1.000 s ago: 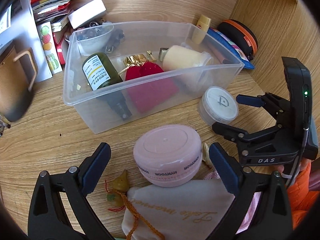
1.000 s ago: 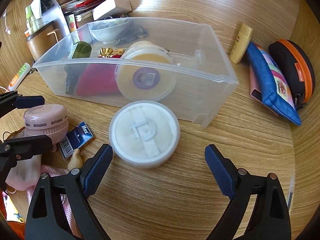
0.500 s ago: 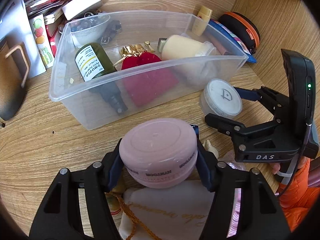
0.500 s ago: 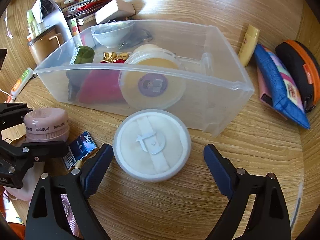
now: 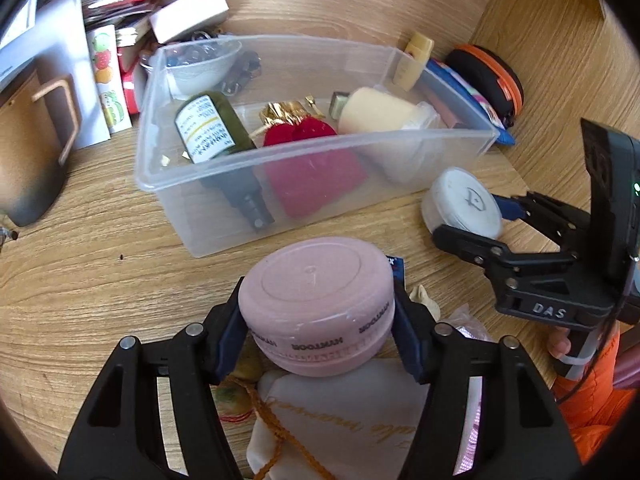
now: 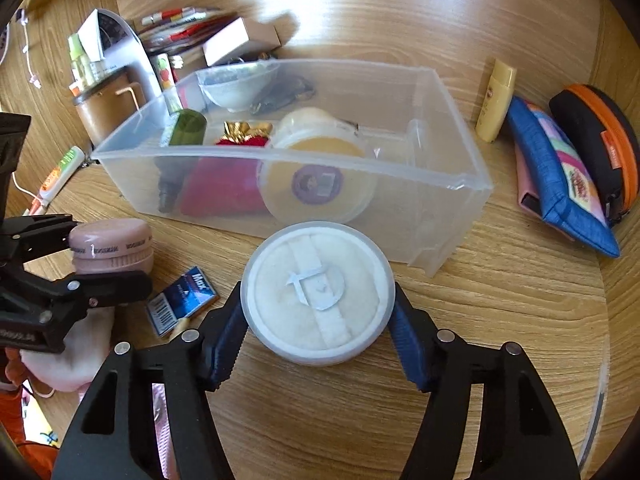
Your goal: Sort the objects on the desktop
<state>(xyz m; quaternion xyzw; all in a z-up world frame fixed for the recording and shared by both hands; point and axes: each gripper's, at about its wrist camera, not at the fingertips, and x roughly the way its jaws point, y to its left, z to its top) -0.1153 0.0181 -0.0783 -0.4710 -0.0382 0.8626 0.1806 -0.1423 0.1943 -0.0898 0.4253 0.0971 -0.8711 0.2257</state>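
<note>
The left tongs [image 5: 318, 334] grip a pink round jar [image 5: 316, 312], their blue pads pressed against its two sides. The jar sits above a white drawstring pouch [image 5: 340, 412] that lies just under the tongs on the wooden counter [image 5: 80, 280].

The right tongs [image 6: 318, 334] have just been closing around a white round puff case [image 6: 318, 298]. In the right wrist view both blue pads meet the rim of the case, one on each side, so they grip it; the case stands on the counter.

Straight ahead of both tongs is a clear plastic bin [image 6: 440, 184], its near wall just beyond the white case. Inside it lie a dark green bottle [image 5: 212, 128], a red velvet pouch [image 5: 308, 160] with a gold top, a cream tub [image 6: 316, 180] on its side and a glass bowl [image 5: 200, 64] at the far end.

Between the two tongs, on the counter, lies a small blue pack [image 6: 182, 300], just beside the left tongs' outer finger as the right wrist camera sees it. To the right of the right tongs, past the bin, lie a blue pouch [image 6: 560, 184], a black case with an orange zip [image 6: 600, 140] and a small yellow tube [image 6: 496, 100]. To the left of the left tongs stands a brown mug [image 5: 28, 152], with a stack of booklets and a white box [image 5: 188, 12] beyond it.
</note>
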